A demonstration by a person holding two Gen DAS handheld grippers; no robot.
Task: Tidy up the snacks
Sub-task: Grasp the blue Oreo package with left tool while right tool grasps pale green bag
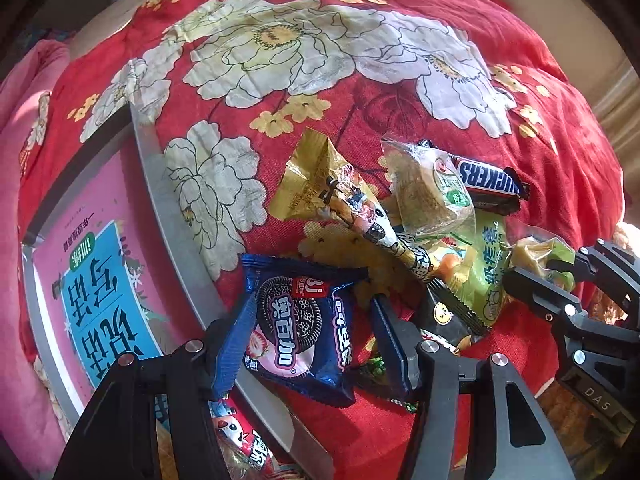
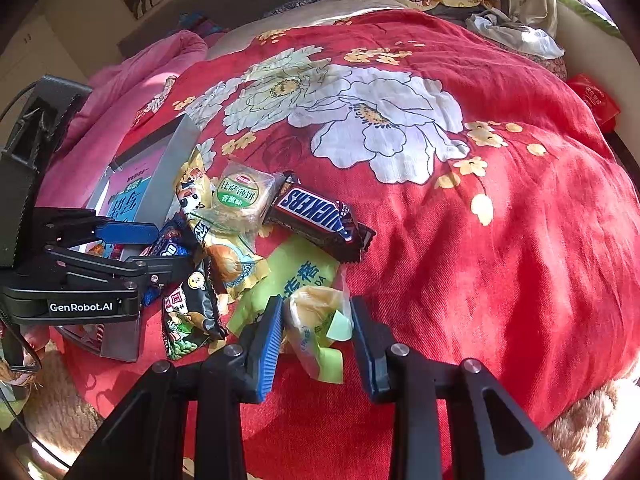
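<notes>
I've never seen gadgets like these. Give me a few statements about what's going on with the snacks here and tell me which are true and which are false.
1. The left hand-held gripper has a blue cookie packet between its fingers. True.
2. The Snickers bar lies inside the grey box. False: it lies on the red flowered blanket, in the snack pile beside the box.
3. The right hand-held gripper has a clear-wrapped yellowish snack between its fingers. True.
4. The blanket is plain blue. False: it is red with large white flowers.
5. The black snack packet sits on top of the Snickers bar. False: the two lie apart.
</notes>
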